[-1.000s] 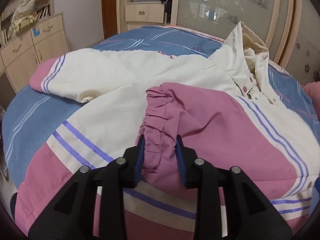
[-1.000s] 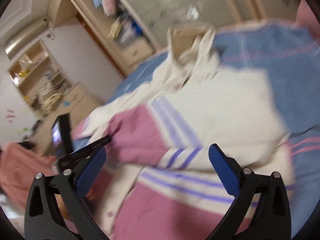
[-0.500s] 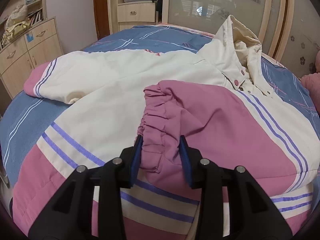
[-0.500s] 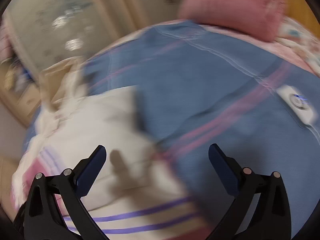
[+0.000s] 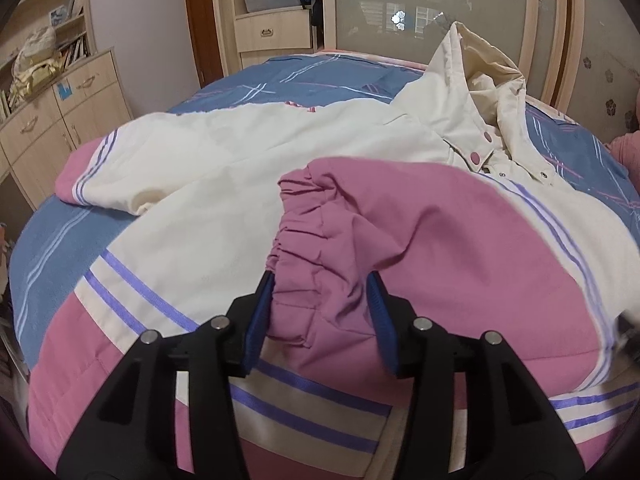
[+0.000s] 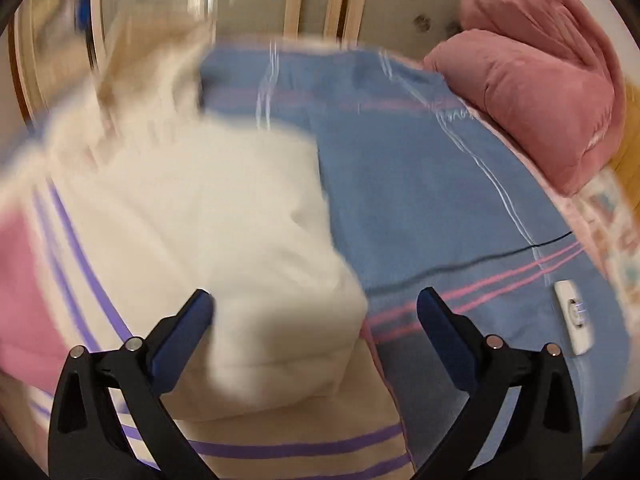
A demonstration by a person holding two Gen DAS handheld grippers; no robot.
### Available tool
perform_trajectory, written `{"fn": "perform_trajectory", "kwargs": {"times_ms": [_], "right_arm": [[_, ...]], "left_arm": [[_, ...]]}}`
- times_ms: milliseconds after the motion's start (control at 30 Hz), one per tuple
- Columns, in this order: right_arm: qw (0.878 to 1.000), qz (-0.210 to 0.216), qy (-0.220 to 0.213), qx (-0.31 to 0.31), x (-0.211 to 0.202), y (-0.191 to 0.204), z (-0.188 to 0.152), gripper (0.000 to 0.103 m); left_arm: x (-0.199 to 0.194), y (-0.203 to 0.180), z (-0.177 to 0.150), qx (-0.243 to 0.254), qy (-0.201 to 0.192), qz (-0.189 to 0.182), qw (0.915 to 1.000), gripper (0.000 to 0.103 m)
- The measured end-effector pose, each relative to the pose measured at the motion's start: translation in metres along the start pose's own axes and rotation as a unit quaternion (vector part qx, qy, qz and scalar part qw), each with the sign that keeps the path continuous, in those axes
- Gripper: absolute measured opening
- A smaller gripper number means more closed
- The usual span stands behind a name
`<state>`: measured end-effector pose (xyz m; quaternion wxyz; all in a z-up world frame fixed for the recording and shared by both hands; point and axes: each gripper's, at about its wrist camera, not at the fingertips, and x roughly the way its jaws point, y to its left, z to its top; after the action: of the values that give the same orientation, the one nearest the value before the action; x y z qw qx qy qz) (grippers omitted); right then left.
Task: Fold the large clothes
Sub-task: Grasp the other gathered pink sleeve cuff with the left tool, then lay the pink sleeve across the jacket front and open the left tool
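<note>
A large padded jacket [image 5: 208, 184], cream with pink bands and purple stripes, lies spread on the bed with its hood [image 5: 480, 68] propped up at the back. One pink sleeve is folded across the chest. Its gathered cuff [image 5: 320, 248] lies between the blue pads of my left gripper [image 5: 320, 292], whose jaws are opening; the fabric sits slack on the jacket, barely touching the pads. In the blurred right wrist view, my right gripper [image 6: 316, 312] stands wide open over the jacket's cream right edge [image 6: 240, 220], with nothing gripped.
A blue striped bedspread [image 6: 420, 184] covers the bed. Pink pillows [image 6: 540, 92] lie at its right end, with a black cable [image 6: 480, 258] and a white plug [image 6: 574, 316] near them. Wooden cabinets [image 5: 60, 120] stand to the left, a glass-door wardrobe [image 5: 400, 12] behind.
The left jaws have spread apart around the pink cuff, which has settled onto the jacket. The right gripper has swung right over the bedspread, then back down onto the jacket's right edge.
</note>
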<state>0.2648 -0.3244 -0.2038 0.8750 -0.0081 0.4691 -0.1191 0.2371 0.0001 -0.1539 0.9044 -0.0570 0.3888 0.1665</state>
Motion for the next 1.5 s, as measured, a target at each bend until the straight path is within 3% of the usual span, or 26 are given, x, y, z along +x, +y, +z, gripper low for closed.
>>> {"fn": "perform_trajectory", "kwargs": {"times_ms": [300, 367, 500, 600, 633, 667, 700, 733, 800, 933, 1000, 1067, 1133, 1200, 1333, 1500], "right_arm": [[0.998, -0.019, 0.020, 0.051, 0.004, -0.033, -0.003, 0.102], [0.998, -0.021, 0.022, 0.053, 0.000, -0.034, -0.006, 0.102], [0.998, -0.027, 0.021, 0.045, -0.006, -0.033, -0.005, 0.102], [0.998, -0.015, -0.030, 0.057, -0.025, -0.033, -0.003, 0.102], [0.997, -0.010, -0.056, 0.061, -0.034, -0.033, -0.002, 0.102], [0.994, -0.003, -0.083, 0.065, -0.044, -0.034, -0.001, 0.102], [0.991, 0.012, -0.117, 0.069, -0.057, -0.035, -0.001, 0.102], [0.987, 0.031, -0.143, 0.069, -0.065, -0.034, -0.002, 0.102], [0.985, 0.060, -0.147, 0.060, -0.065, -0.030, 0.000, 0.102], [0.989, 0.123, -0.070, 0.046, -0.028, -0.018, 0.002, 0.102], [0.992, 0.114, -0.005, 0.049, 0.000, -0.015, 0.000, 0.102], [0.985, 0.147, 0.041, 0.087, 0.022, -0.026, -0.002, 0.102], [0.982, 0.147, 0.047, 0.109, 0.026, -0.037, -0.001, 0.102], [0.980, 0.150, 0.049, 0.120, 0.026, -0.041, -0.001, 0.102], [0.982, 0.135, 0.024, 0.127, 0.013, -0.042, 0.000, 0.102], [0.981, 0.100, -0.123, 0.109, -0.038, -0.039, 0.003, 0.102]], "left_arm": [[-0.014, 0.003, 0.000, -0.034, -0.019, -0.034, 0.9987, 0.049], [-0.015, 0.003, 0.002, -0.036, -0.016, -0.035, 0.9986, 0.054], [-0.015, 0.005, 0.000, -0.046, -0.011, -0.024, 0.9986, 0.054], [-0.037, 0.003, -0.004, -0.050, -0.076, 0.026, 0.9955, 0.055], [-0.044, 0.002, -0.004, -0.055, -0.093, 0.028, 0.9938, 0.065], [-0.054, 0.002, -0.003, -0.065, -0.113, 0.026, 0.9912, 0.078], [-0.062, 0.002, -0.002, -0.073, -0.126, 0.019, 0.9891, 0.083], [-0.069, 0.001, -0.002, -0.079, -0.139, 0.007, 0.9871, 0.086], [-0.079, -0.008, 0.002, -0.071, -0.154, -0.026, 0.9851, 0.086], [-0.073, -0.029, 0.004, -0.036, -0.131, -0.064, 0.9886, 0.086], [-0.059, -0.041, 0.001, -0.021, -0.098, -0.084, 0.9914, 0.086], [-0.039, -0.052, -0.005, -0.007, -0.048, -0.098, 0.9940, 0.086], [-0.022, -0.056, -0.013, -0.002, -0.017, -0.105, 0.9944, 0.086], [-0.008, -0.062, -0.022, 0.014, -0.010, -0.092, 0.9956, 0.087], [0.003, -0.074, -0.033, 0.049, -0.012, -0.074, 0.9960, 0.098], [0.008, -0.071, -0.036, 0.047, -0.016, -0.090, 0.9947, 0.101]]}}
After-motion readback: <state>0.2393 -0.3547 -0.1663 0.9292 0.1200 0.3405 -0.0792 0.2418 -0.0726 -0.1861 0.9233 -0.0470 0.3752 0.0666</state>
